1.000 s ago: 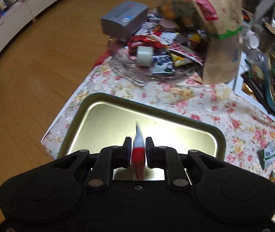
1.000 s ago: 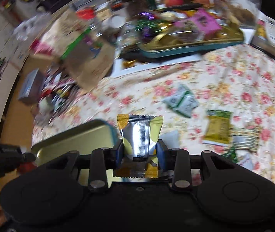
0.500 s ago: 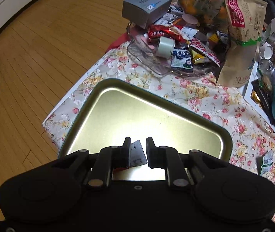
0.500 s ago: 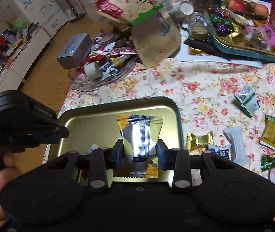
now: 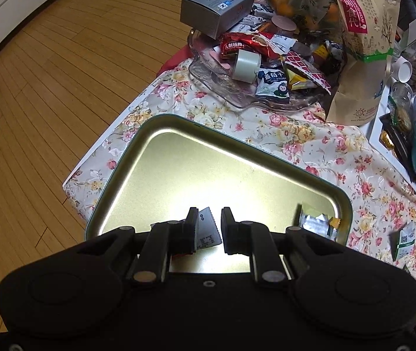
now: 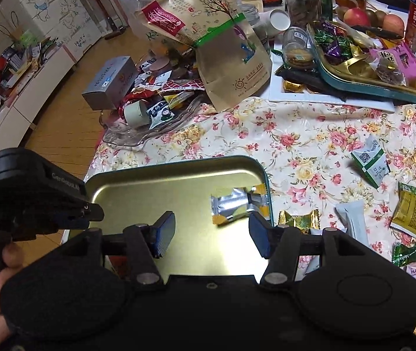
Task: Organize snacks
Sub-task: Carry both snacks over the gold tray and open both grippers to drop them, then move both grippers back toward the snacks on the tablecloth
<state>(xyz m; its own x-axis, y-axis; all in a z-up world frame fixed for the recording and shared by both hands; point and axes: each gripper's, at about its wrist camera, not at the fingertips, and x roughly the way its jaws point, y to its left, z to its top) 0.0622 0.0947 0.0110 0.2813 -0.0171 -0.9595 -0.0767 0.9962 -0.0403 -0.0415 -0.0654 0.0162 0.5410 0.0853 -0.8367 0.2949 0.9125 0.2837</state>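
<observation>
left gripper (image 5: 209, 222): jaws parted, nothing pinched. A small white-and-red snack packet (image 5: 206, 229) sits loose between them, leaning by the left finger, down on the tray floor.
right gripper (image 6: 211, 229): jaws spread wide, released, hanging over the tray.
silver-and-yellow candy (image 6: 237, 203): lying in the gold tray near its right rim, just ahead of the right jaws, not touching them. Looks a bit blurred.
gold tray (image 6: 149, 175): green-edged tin on the floral surface (image 6: 310, 134), at the corner closest to the wooden floor.
loose snacks: green-white packet (image 6: 370, 165), yellow-green packet (image 6: 408, 209), gold-wrapped candy (image 6: 297, 219) scattered on the cloth to the tray's right.
background: glass dish (image 5: 222, 79) piled with wrappers, brown paper bag (image 5: 360, 58) beside it.
</observation>
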